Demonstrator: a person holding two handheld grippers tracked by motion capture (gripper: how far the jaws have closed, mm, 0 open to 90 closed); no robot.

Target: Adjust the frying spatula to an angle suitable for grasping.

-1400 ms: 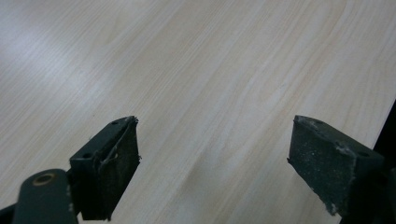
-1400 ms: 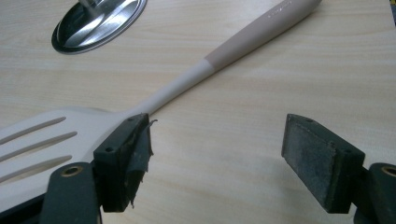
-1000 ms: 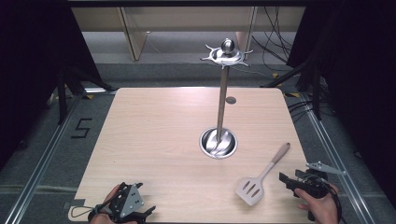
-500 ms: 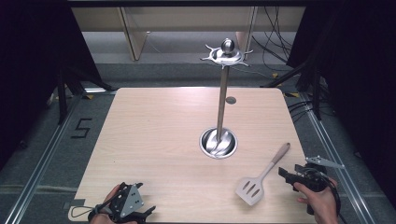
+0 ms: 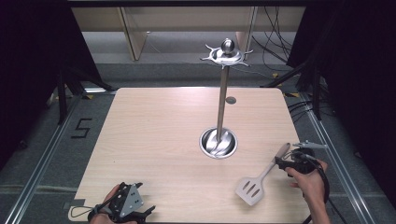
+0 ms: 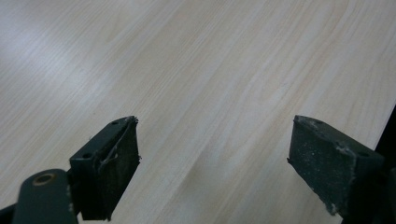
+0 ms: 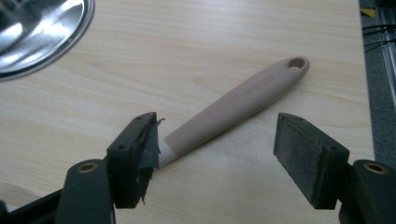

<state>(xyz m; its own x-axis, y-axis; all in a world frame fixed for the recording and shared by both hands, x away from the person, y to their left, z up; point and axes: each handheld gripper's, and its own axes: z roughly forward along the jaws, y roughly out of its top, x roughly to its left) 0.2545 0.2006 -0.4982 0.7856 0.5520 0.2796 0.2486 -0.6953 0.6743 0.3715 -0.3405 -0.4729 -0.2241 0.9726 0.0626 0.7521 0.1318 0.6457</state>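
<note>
Spatula lies loose on worktop right of stand. Right gripper jaws wide, straddling handle, not yet gripping. Left gripper jaws wide, empty.

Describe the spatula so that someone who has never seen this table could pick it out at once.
Start at the tall metal stand whose round steel base sits right of the wooden table's middle. Nearer the person and further right, the spatula lies flat beside the right gripper, whose open jaws flank its handle. It is the one beige utensil: slotted blade, hanging hole in the handle's end.
</note>
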